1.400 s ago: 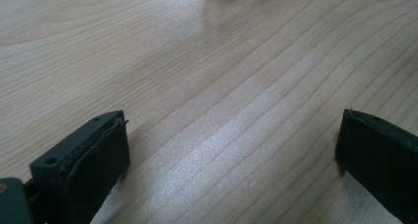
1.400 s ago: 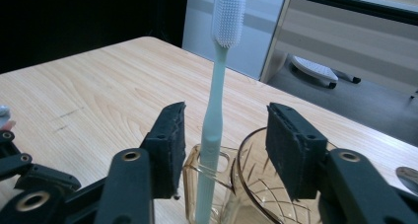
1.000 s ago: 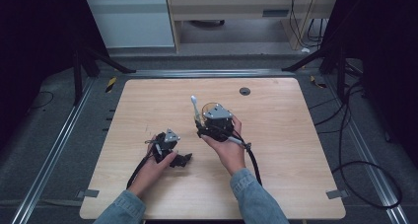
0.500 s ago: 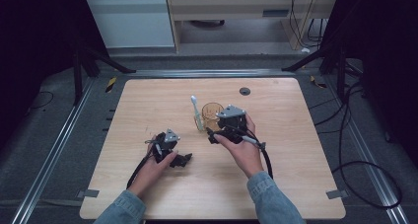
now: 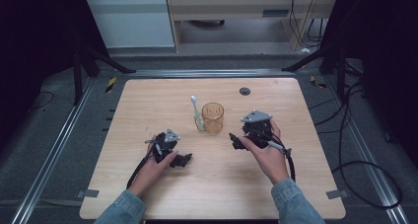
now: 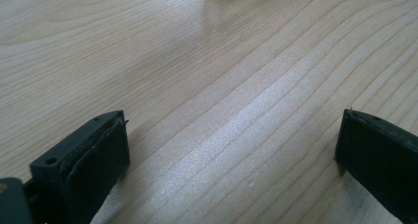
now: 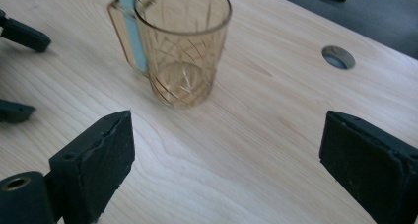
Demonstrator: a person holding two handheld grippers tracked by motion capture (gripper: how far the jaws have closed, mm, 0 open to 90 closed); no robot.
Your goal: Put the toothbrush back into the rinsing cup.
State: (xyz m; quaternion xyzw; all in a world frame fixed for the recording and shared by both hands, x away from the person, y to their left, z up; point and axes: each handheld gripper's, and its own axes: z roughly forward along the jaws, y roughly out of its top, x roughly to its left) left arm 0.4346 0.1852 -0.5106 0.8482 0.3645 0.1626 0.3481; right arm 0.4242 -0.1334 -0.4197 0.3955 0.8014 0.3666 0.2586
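Glass mug (image 5: 213, 118) of amber tint stood upright near the middle of the wooden table (image 5: 148, 95), its cut-pattern wall transparent, its handle turned toward the toothbrush (image 5: 196, 113). That pale blue toothbrush leaned against the handle, head upward. The right gripper (image 5: 235, 141) sat just beside the mug, jaws spread wide with nothing between them; they had just been opening, consistent with a release. The left gripper (image 5: 183, 159) rested low on the tabletop, well apart from the mug, jaws likewise wide and empty. A round grommet (image 5: 245, 91) lay beyond.
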